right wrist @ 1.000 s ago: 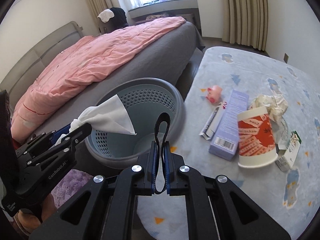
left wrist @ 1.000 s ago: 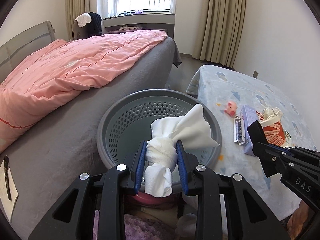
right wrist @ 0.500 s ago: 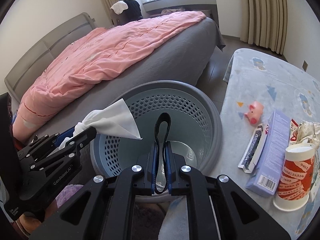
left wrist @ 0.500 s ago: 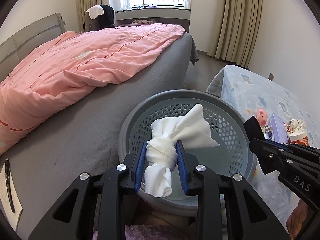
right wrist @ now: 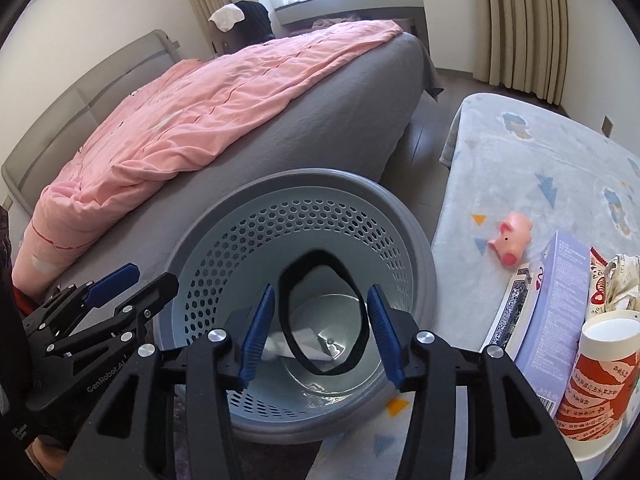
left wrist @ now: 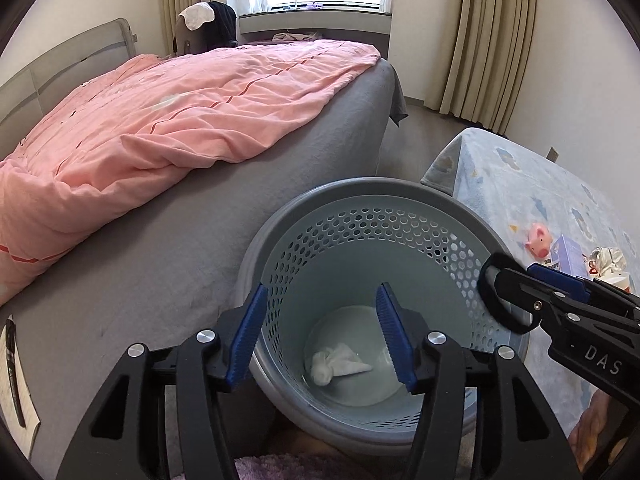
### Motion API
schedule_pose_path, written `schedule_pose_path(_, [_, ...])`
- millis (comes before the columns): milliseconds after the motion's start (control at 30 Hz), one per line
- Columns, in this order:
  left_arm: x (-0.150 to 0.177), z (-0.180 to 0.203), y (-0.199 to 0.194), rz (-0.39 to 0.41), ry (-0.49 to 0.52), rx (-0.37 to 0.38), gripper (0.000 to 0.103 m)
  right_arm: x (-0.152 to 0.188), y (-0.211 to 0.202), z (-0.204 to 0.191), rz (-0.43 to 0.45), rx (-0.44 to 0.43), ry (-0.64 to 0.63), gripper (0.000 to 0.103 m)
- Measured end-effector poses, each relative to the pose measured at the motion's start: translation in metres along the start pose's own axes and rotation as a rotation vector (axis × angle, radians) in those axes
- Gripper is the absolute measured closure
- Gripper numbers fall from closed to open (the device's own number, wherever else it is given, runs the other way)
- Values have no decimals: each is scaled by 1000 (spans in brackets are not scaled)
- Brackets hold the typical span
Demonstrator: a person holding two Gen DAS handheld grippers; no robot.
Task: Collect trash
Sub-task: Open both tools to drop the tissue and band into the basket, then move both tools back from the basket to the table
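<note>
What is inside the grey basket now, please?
At the bottom of the grey basket lies a knotted white tissue. The black loop hangs between the open right gripper fingers above it, hiding part of the floor.

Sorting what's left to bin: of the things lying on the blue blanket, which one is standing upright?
The red-and-white paper cup, at the near right. It stands on its base, open mouth up, while the purple box and pink pig toy lie flat.

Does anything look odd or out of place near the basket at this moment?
One thing: a black loop hangs between the right gripper's opened jaws, above the basket, not yet at the bottom like the tissue. Whether a pad touches it is unclear. Nothing is spilled or damaged.
</note>
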State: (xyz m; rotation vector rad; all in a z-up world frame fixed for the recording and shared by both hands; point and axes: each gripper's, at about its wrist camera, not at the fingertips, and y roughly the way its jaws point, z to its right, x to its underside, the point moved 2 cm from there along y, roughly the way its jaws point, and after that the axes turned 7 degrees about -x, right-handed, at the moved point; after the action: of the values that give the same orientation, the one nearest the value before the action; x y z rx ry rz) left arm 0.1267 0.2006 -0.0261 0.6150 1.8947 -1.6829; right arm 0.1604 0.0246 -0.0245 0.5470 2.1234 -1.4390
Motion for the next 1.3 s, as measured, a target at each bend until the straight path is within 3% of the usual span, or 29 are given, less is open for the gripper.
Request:
schedule_pose_path(233, [3,1,-6,8,1,-17,42,2,-5,-1,9,6,-4,54])
schedule_pose_path(300, [4,0,-8,10,-6,-25,34,4,-7,-4,13,20,-19,53])
schedule_pose_path(600, [9,-4,-21,17,-20,-33,29,13,-21,-13,28,39,-41,47])
schedule_pose_path(900, [16,-2,-43,30,-28,-27,27,24,-42,-14,42,43,-34,44])
schedule_pose_path(1300, [27,23,-76,58,-24,40,25,47,-83,2,60,89,6,42])
